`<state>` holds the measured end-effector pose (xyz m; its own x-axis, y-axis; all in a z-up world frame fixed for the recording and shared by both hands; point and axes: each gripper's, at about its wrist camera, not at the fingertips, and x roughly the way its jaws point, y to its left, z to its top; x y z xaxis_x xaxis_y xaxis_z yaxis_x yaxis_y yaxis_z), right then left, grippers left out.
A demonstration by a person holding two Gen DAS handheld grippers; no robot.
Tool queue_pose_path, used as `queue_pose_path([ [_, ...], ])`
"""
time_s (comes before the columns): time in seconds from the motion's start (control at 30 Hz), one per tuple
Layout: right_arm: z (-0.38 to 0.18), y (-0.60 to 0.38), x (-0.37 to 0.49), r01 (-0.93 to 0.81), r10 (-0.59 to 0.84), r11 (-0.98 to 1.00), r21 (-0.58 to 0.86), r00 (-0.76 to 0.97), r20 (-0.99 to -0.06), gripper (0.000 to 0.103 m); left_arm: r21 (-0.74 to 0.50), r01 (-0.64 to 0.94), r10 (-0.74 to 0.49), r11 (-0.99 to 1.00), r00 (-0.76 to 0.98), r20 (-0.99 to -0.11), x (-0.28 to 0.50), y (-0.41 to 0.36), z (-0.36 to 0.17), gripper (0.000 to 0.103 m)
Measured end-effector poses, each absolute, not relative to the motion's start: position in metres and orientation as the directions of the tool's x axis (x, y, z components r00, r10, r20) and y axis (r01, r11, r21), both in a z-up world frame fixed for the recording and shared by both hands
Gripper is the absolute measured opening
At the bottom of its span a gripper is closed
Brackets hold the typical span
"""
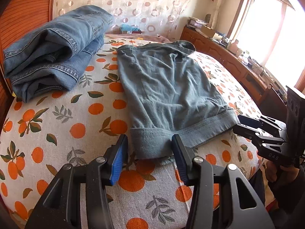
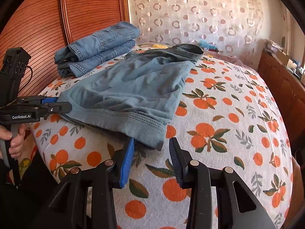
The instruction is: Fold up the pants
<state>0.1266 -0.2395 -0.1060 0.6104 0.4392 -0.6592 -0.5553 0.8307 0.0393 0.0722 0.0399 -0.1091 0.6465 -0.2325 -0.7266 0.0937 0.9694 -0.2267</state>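
Observation:
Grey-blue pants point(image 1: 167, 95) lie folded lengthwise on the orange-print bed cover point(image 1: 66, 126), hems toward me; they also show in the right wrist view point(image 2: 133, 93). My left gripper point(image 1: 149, 148) is open, its fingers on either side of the near-left hem corner, close to the cloth. It appears from the side in the right wrist view point(image 2: 63, 105). My right gripper point(image 2: 151, 150) is open at the near-right hem corner, left pad touching the cloth. It shows at the right in the left wrist view point(image 1: 238, 124).
A stack of folded blue jeans point(image 1: 55, 51) sits at the bed's far left against the wooden headboard point(image 2: 85, 9). A curtain point(image 2: 190, 13) hangs behind. A wooden sideboard point(image 1: 228, 61) with clutter runs along the right under a window.

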Motion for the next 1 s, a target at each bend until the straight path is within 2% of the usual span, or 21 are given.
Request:
queue_pose_path([
  [0.27, -0.105, -0.233, 0.13, -0.556, 0.453, 0.83, 0.049, 0.62, -0.641, 0.039, -0.232, 0.098, -0.24, 0.968, 0.644, -0.727, 0.071, 0.038, -0.108, 0.049],
  [0.37, -0.105, -0.235, 0.133, -0.557, 0.456, 0.829, 0.054, 0.618, -0.64, 0.013, -0.234, 0.099, -0.241, 0.967, 0.647, -0.723, 0.07, 0.039, -0.107, 0.049],
  [0.4, -0.104, -0.237, 0.132, -0.554, 0.458, 0.83, 0.057, 0.62, -0.637, 0.008, -0.237, 0.1, -0.244, 0.966, 0.648, -0.722, 0.069, 0.039, -0.106, 0.049],
  [0.73, -0.102, -0.257, 0.121, -0.521, 0.45, 0.85, 0.079, 0.638, -0.626, 0.005, -0.288, 0.135, -0.3, 0.948, 0.678, -0.671, 0.062, 0.04, -0.094, 0.048],
  [0.8, -0.106, -0.257, 0.124, -0.507, 0.444, 0.857, 0.095, 0.631, -0.636, 0.005, -0.288, 0.15, -0.31, 0.946, 0.682, -0.662, 0.064, 0.037, -0.092, 0.043],
  [0.93, -0.11, -0.257, 0.127, -0.496, 0.449, 0.86, 0.116, 0.629, -0.635, 0.005, -0.276, 0.169, -0.315, 0.946, 0.677, -0.666, 0.069, 0.033, -0.091, 0.023],
  [0.97, -0.11, -0.257, 0.128, -0.496, 0.453, 0.86, 0.123, 0.629, -0.632, 0.005, -0.273, 0.17, -0.313, 0.947, 0.681, -0.662, 0.069, 0.032, -0.09, 0.014],
  [1.0, -0.109, -0.257, 0.128, -0.494, 0.457, 0.86, 0.129, 0.633, -0.625, 0.005, -0.276, 0.172, -0.316, 0.946, 0.682, -0.66, 0.069, 0.032, -0.089, 0.011],
])
